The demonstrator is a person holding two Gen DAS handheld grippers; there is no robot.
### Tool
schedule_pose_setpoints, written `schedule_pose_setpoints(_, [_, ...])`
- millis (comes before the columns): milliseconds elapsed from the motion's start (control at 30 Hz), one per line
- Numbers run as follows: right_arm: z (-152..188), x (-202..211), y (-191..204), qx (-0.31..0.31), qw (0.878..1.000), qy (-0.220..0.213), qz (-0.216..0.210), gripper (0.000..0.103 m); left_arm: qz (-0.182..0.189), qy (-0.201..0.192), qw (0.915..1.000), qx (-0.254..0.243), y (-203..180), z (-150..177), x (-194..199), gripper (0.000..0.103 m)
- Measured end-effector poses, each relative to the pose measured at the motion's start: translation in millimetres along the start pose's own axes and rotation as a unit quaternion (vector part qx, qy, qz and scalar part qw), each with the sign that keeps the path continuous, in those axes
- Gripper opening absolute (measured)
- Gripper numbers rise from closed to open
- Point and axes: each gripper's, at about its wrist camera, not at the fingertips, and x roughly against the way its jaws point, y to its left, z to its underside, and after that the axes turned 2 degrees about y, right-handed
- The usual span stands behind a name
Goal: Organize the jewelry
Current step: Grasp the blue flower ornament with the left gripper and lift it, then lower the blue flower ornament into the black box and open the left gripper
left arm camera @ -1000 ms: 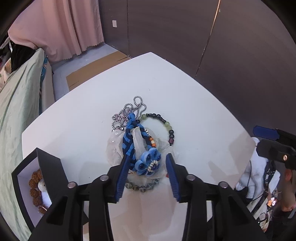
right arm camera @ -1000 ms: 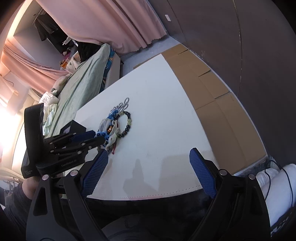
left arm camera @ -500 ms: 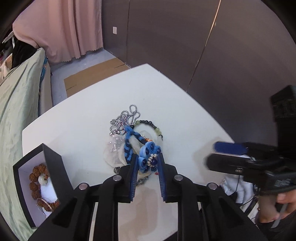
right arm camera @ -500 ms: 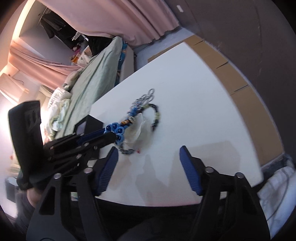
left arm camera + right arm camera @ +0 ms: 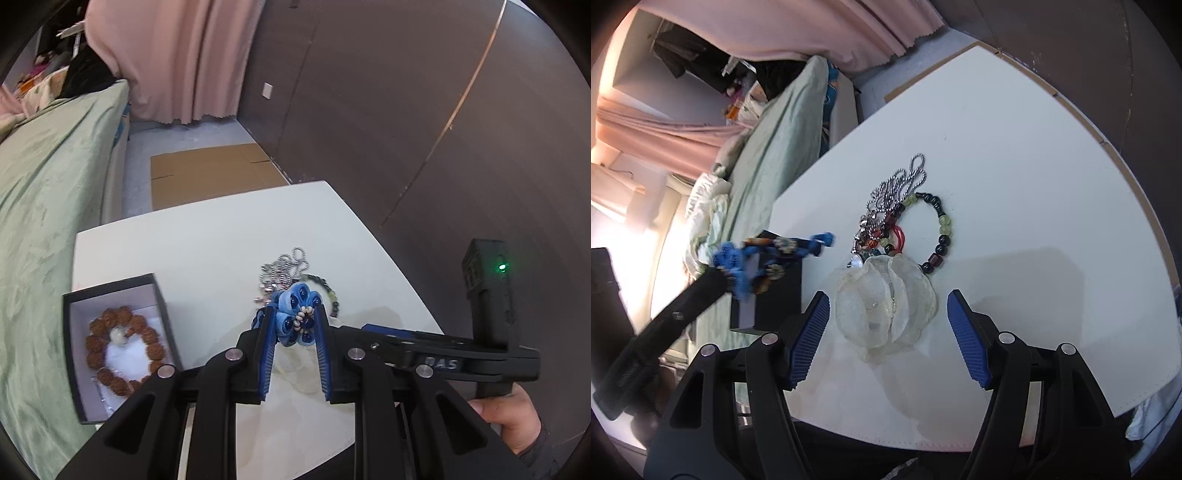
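Observation:
My left gripper [image 5: 295, 319] is shut on a blue fabric flower bracelet [image 5: 297, 312] and holds it above the white table [image 5: 203, 240]. The right wrist view shows that bracelet [image 5: 738, 258] blurred in the air over the black box [image 5: 775, 295]. My right gripper [image 5: 888, 295] is open. A crumpled clear plastic bag [image 5: 886, 314] lies on the table between its pads without touching them. Beyond the bag lie a silver ball chain [image 5: 897, 192], a dark and green bead bracelet [image 5: 942, 229] and a small red cord piece [image 5: 895, 236].
An open black jewelry box [image 5: 110, 291] at the table's left edge holds a brown bead bracelet [image 5: 122, 332]. A green bed [image 5: 44, 184] runs along the left. Flat cardboard [image 5: 210, 170] lies on the floor beyond the table. A dark wall stands to the right.
My left gripper closed on the blue flower bracelet and lifted it off the pile, swinging left toward the box. My right gripper moved in around the clear bag and its jaws narrowed.

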Motion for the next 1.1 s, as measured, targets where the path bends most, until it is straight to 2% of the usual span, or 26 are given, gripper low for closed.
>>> schedule_pose_setpoints(100, [0, -12, 8, 0.01, 1.0, 0.01, 0.019, 0.065, -0.007, -0.014, 0.9999, 0.004, 7, 2, 13, 0.018])
schedule_pose_setpoints(133, [0, -18, 12, 0.016, 0.999, 0.013, 0.027, 0.057, -0.008, -0.02, 0.9998, 0.006, 9, 3, 16, 0.018])
schedule_pose_setpoints(167, [0, -23, 14, 0.02, 0.999, 0.016, 0.034, 0.04, -0.009, -0.027, 0.9995, 0.012, 12, 4, 22, 0.018])
schedule_pose_setpoints(200, [0, -27, 15, 0.021, 0.999, 0.019, 0.043, 0.027, -0.009, -0.033, 0.9993, 0.018, 15, 5, 26, 0.018])
schedule_pose_setpoints(233, [0, -30, 15, 0.019, 0.998, 0.021, 0.049, 0.003, -0.008, -0.04, 0.9988, 0.028, 20, 6, 33, 0.018])
schedule_pose_setpoints(400, [-1, -14, 34, 0.038, 0.999, -0.01, 0.036, 0.002, -0.015, -0.064, 0.9958, 0.064, 48, 14, 54, 0.018])
schedule_pose_setpoints(600, [-8, 9, 72, 0.061, 0.997, -0.04, 0.025, 0.002, -0.01, -0.065, 0.9915, 0.112, 88, 22, 65, 0.018])
schedule_pose_setpoints(867, [-12, 21, 126, 0.104, 0.993, -0.059, 0.013, 0.002, -0.007, -0.065, 0.9879, 0.14, 118, 30, 72, 0.021])
schedule_pose_setpoints(933, [-11, 22, 137, 0.113, 0.992, -0.061, 0.007, 0.002, -0.004, -0.057, 0.987, 0.15, 123, 31, 71, 0.036])
schedule_pose_setpoints(967, [-11, 21, 143, 0.116, 0.991, -0.061, 0.005, 0.002, -0.009, -0.06, 0.9858, 0.156, 126, 32, 73, 0.057])
schedule_pose_setpoints(1000, [-10, 21, 149, 0.121, 0.991, -0.061, 0.002, 0.002, -0.014, -0.07, 0.9846, 0.159, 128, 33, 76, 0.063])
schedule_pose_setpoints(1100, [-8, 19, 167, 0.134, 0.989, -0.059, -0.007, 0.002, -0.016, -0.091, 0.9818, 0.166, 135, 35, 86, 0.064])
